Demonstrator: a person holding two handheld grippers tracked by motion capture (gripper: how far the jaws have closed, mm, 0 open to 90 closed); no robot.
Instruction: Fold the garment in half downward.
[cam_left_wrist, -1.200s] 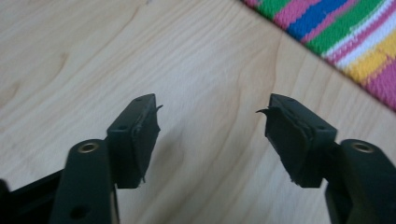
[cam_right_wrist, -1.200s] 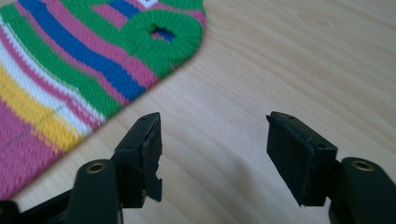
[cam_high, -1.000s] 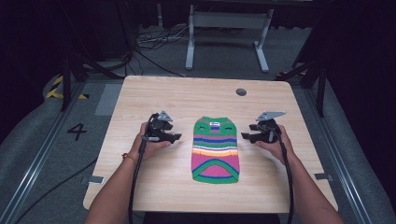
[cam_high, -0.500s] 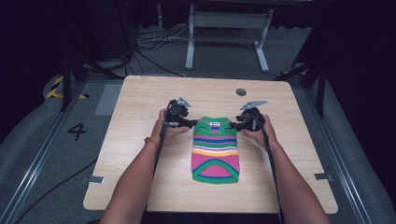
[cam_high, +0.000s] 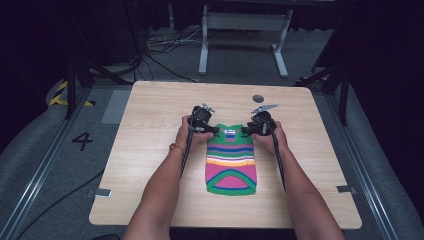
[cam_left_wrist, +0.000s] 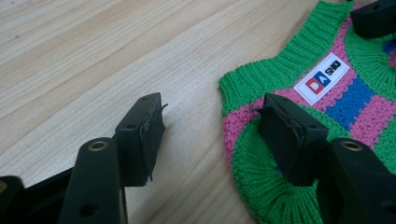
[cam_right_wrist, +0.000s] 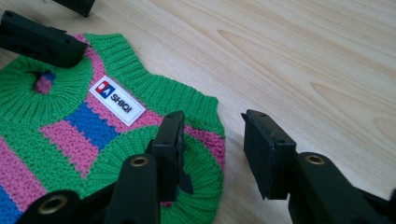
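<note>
A small knitted sweater (cam_high: 231, 165) lies flat in the middle of the wooden table (cam_high: 150, 150), collar at the far end. It has green ribbed edges, pink, blue and orange stripes, and a white label (cam_left_wrist: 322, 77). My left gripper (cam_high: 212, 130) is open at its far left shoulder. In the left gripper view (cam_left_wrist: 212, 116) one jaw stands over bare wood and the other over the green armhole of the sweater (cam_left_wrist: 327, 107). My right gripper (cam_high: 247, 131) is open at the far right shoulder. In the right gripper view (cam_right_wrist: 212, 126) it straddles the corner of the sweater (cam_right_wrist: 70, 130).
A dark round grommet (cam_high: 257, 98) sits in the tabletop behind the grippers. Beyond the table stand a grey metal frame (cam_high: 245, 30) and floor cables (cam_high: 160, 45). Floor rails run along both sides, and a "4" marking (cam_high: 82, 141) is on the left floor.
Both grippers have moved forward and inward, from beside the sweater's middle to its two far shoulders. The sweater has not moved.
</note>
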